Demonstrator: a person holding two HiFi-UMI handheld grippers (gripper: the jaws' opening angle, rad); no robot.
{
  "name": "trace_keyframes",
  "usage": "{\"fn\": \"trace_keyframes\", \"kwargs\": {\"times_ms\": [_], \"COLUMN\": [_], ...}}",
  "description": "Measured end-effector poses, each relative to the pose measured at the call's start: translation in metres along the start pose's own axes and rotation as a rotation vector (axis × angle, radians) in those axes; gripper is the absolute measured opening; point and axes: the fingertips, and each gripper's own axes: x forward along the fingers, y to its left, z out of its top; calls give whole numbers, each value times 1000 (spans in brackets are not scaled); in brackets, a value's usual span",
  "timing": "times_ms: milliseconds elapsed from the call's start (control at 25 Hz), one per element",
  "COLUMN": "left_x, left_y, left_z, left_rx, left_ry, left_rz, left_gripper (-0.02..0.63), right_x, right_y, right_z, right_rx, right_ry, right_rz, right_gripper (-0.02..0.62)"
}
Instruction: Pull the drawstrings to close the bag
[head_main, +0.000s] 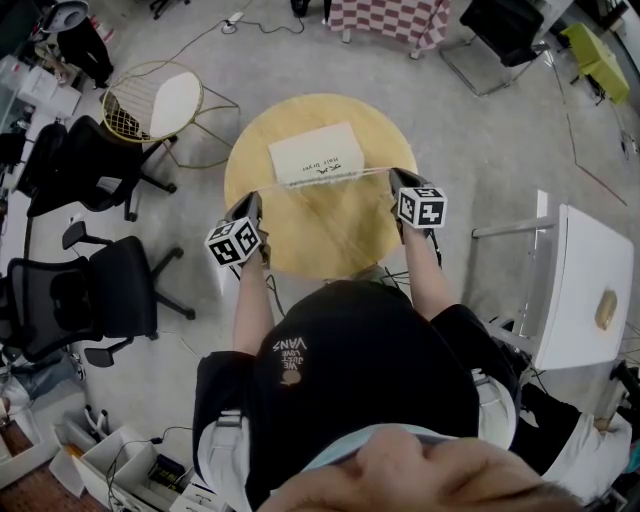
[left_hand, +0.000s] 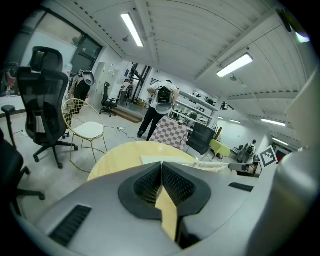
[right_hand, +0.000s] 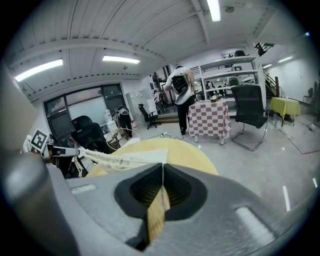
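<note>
Left of the table (head_main: 330, 245) stand a wire chair (head_main: 152, 105) and two office chairs (head_main: 100, 295). A checked cloth (head_main: 390, 18) hangs beyond it, a white desk (head_main: 590, 290) at its right.

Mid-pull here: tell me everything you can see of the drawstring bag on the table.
The bag is a flat, cream cloth rectangle with dark print by its near edge, lying on the round wooden table. Its mouth faces the person and looks gathered along that edge. Pale drawstrings run out from the mouth to both sides, one to the left gripper, one to the right gripper, each with its fingers closed. Nothing else touches it.
</note>
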Motion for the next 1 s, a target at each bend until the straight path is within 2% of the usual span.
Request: {"fn": "trace_keyframes", "kwargs": {"times_ms": [1000], "left_x": [-5], "left_y": [13], "left_z": [4], "left_rx": [-36], "left_ry": [-21], "left_rz": [16], "left_gripper": [15], "right_x": [-8], "right_y": [-22], "right_z": [-4], "right_rx": [9], "right_ry": [13], "right_rz": [-42], "right_gripper": [2]}}
